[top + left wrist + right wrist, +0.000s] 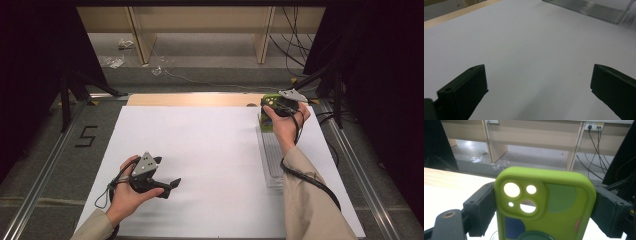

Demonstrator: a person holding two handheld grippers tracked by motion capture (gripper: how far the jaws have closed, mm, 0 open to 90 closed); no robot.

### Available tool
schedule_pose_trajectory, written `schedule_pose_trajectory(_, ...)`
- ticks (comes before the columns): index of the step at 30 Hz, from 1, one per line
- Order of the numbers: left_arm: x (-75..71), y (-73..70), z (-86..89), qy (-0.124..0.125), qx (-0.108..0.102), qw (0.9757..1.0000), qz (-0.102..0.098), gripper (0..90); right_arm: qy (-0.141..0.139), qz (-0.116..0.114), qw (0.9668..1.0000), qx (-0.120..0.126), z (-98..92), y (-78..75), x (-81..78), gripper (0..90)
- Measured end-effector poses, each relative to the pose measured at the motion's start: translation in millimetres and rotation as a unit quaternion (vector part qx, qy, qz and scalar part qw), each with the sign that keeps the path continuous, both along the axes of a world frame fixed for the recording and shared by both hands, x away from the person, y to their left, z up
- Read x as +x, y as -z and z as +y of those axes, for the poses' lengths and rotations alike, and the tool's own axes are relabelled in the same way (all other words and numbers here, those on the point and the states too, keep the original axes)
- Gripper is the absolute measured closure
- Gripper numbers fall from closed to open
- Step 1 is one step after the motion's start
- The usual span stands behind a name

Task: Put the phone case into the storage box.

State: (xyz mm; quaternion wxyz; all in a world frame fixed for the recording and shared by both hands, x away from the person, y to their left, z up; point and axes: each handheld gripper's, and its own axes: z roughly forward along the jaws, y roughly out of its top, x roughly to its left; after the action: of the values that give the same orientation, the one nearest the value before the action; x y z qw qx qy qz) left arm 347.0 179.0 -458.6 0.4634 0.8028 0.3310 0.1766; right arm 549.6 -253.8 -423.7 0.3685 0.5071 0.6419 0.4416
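Two grippers work this white table (200, 150); the left gripper (172, 184) hovers low with jaws spread wide and empty, seemingly waiting; the right gripper (544, 205) clamps a lime-green rubbery phone case (549, 202) by its sides, raised above the clear ribbed plastic tray (270, 160), probably lifting it out; whether anything else lies inside is unclear.

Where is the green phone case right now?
The green phone case sits clamped in the right gripper, at the table's far right, above the clear tray.
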Motion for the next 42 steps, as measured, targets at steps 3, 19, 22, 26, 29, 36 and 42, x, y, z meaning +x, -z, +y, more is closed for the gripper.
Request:
schedule_pose_trajectory(3, 0.1, 0.0, 0.0, 0.0, 0.0, 1.0, 0.0, 0.3, -0.002, 0.001, 1.0, -0.001, 0.1, -0.3, 0.6, 16.2)
schedule_pose_trajectory(19, 0.0, 0.0, 0.1, 0.0, -0.001, 1.0, 0.0, 0.3, 0.001, 0.003, 1.0, 0.001, 1.7, -2.8, 4.8, 10.8)
schedule_pose_trajectory(22, 0.0, 0.0, 0.1, 0.0, -0.001, 1.0, 0.0, 0.3, 0.002, 0.005, 1.0, 0.003, 1.6, -2.5, 4.8, 9.5)
schedule_pose_trajectory(26, 0.1, 0.0, 0.1, 0.0, -0.001, 1.0, 0.0, 0.3, 0.002, 0.007, 1.0, 0.004, 1.4, -1.7, 4.9, 7.7)
schedule_pose_trajectory(29, 0.1, 0.1, 0.2, 0.0, 0.0, 1.0, 0.0, 0.3, 0.002, 0.009, 0.9999, 0.005, 1.5, -1.4, 4.7, 6.8)
schedule_pose_trajectory(36, 0.0, 0.0, -0.1, 0.0, 0.0, 1.0, 0.0, 0.3, 0.003, 0.016, 0.9999, 0.005, 0.5, -1.3, 3.3, 3.7)
schedule_pose_trajectory(42, -0.1, 0.0, -0.3, 0.0, 0.0, 1.0, 0.0, 0.2, -0.001, 0.02, 0.9998, 0.008, 0.0, -2.4, -1.2, 3.1)
